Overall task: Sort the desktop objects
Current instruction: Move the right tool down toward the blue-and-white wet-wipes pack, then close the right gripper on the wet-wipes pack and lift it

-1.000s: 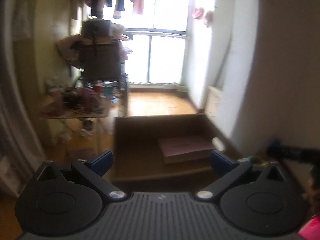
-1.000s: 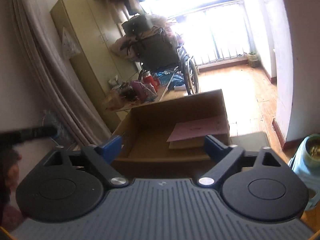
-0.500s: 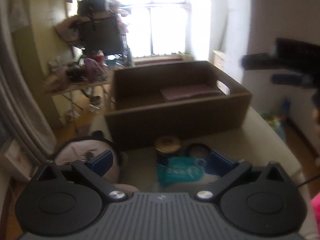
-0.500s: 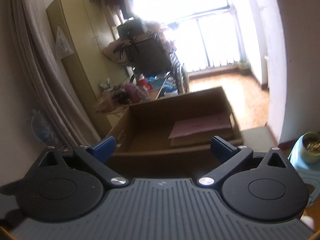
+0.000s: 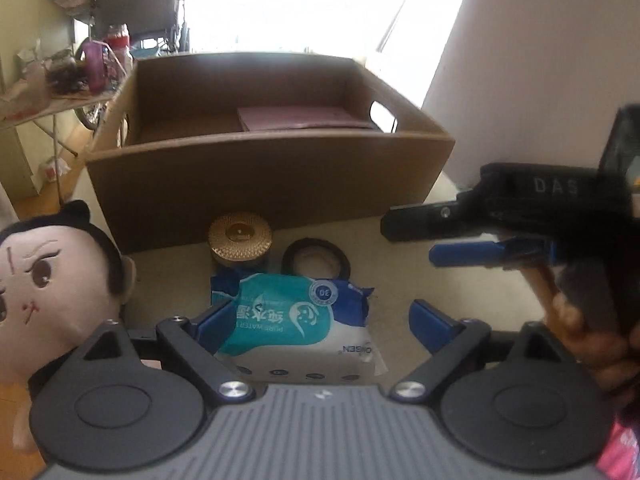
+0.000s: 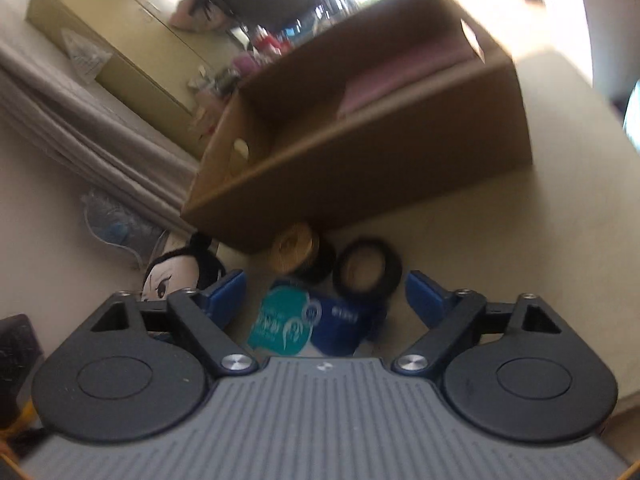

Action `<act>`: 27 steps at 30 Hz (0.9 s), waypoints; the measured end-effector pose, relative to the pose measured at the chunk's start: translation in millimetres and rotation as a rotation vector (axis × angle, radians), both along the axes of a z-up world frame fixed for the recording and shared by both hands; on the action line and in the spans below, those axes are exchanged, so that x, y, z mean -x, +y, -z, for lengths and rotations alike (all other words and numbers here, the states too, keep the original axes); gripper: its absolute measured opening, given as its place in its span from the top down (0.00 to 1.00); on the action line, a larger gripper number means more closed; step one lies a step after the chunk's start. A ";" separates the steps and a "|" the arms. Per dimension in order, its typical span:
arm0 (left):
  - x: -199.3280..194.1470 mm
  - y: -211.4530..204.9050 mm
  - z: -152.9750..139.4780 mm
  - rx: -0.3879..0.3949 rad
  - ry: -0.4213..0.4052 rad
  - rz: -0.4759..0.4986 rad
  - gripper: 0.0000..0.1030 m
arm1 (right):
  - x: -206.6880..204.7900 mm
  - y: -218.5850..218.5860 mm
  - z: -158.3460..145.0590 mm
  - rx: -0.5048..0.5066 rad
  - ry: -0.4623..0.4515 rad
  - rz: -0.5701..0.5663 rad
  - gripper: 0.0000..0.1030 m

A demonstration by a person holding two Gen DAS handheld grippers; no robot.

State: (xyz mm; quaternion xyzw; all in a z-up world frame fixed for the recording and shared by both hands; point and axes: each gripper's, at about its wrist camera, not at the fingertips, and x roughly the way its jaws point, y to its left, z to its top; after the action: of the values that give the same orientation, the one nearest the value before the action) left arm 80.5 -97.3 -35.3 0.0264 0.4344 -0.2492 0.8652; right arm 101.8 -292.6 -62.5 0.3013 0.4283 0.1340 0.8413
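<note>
Tabletop beige; cardboard box on it; window behind.

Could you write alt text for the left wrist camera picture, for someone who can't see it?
The left tool, jaws closing, straddles a teal wet-wipes pack on a pale table. Behind the pack are a gold-lidded jar, a black tape roll and an open cardboard box; a plush doll lies left.

Both wrist views look forward and down, close over the counter. The right view is tilted. They share the wipes and box.
</note>
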 end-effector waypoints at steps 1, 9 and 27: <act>-2.9 -1.7 3.8 -0.014 0.014 0.001 0.09 | -1.7 -0.1 4.6 -0.022 0.020 -0.007 0.21; -13.8 -3.4 27.5 -0.026 0.102 -0.008 0.06 | -8.1 13.1 34.4 -0.118 0.145 -0.071 0.28; -5.5 -16.7 29.4 0.144 0.174 0.097 0.03 | 4.1 21.8 51.0 -0.240 0.237 -0.098 0.34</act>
State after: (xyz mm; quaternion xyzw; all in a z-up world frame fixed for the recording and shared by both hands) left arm 86.0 -114.0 -64.8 -0.0364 0.4872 -0.3224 0.8108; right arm 97.7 -270.8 -113.5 0.3919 0.5195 0.1886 0.7355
